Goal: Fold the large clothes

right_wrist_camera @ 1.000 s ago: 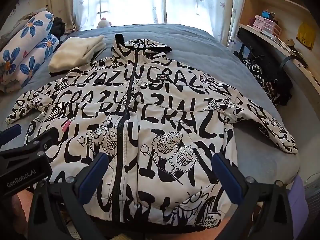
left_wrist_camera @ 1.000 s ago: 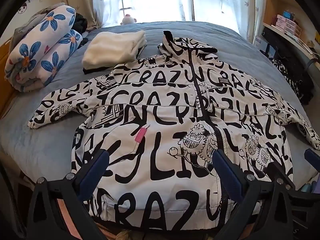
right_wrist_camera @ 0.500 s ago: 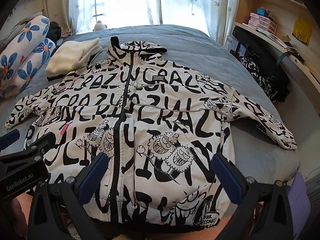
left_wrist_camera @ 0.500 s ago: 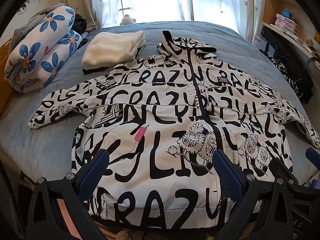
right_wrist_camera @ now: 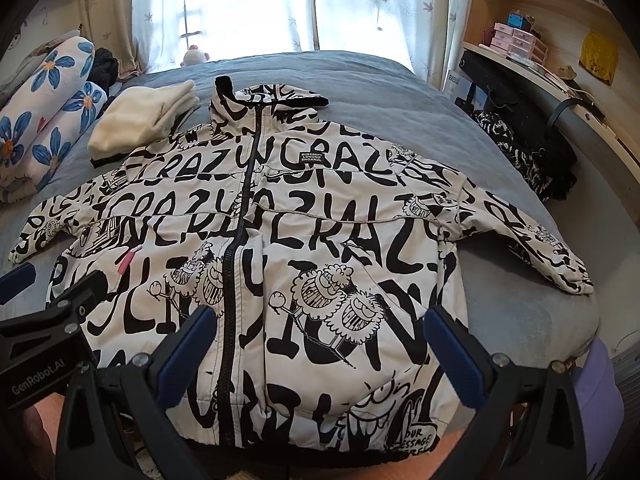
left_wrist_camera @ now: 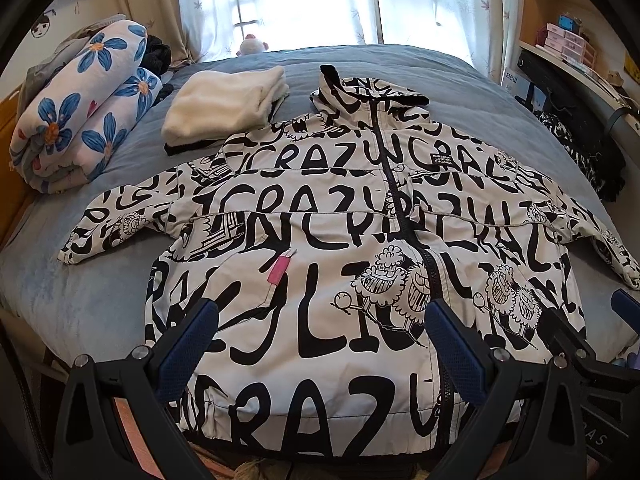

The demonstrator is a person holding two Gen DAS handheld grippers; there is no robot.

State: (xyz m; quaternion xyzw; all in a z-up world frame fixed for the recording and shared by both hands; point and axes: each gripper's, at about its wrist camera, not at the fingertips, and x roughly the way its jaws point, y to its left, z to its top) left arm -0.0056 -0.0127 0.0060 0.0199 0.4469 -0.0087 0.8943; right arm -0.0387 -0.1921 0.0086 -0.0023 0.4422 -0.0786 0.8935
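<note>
Jacket [left_wrist_camera: 328, 240] flat on bed [left_wrist_camera: 100, 300], zipped, front up, sleeves spread, black lettering on white. Left gripper [left_wrist_camera: 320, 344] and right gripper [right_wrist_camera: 316, 344] both gaping, empty, above hem. Cream fleece [left_wrist_camera: 224, 104] touches its left shoulder; floral quilt [left_wrist_camera: 80, 112] beyond.

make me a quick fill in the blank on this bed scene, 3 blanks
1. The jacket lies spread flat with its front zipper ____.
2. The small tag on the jacket's front is ____ in colour.
3. Both the left gripper and the right gripper hover with jaws ____, holding nothing.

Missing words: closed; pink; open
</note>
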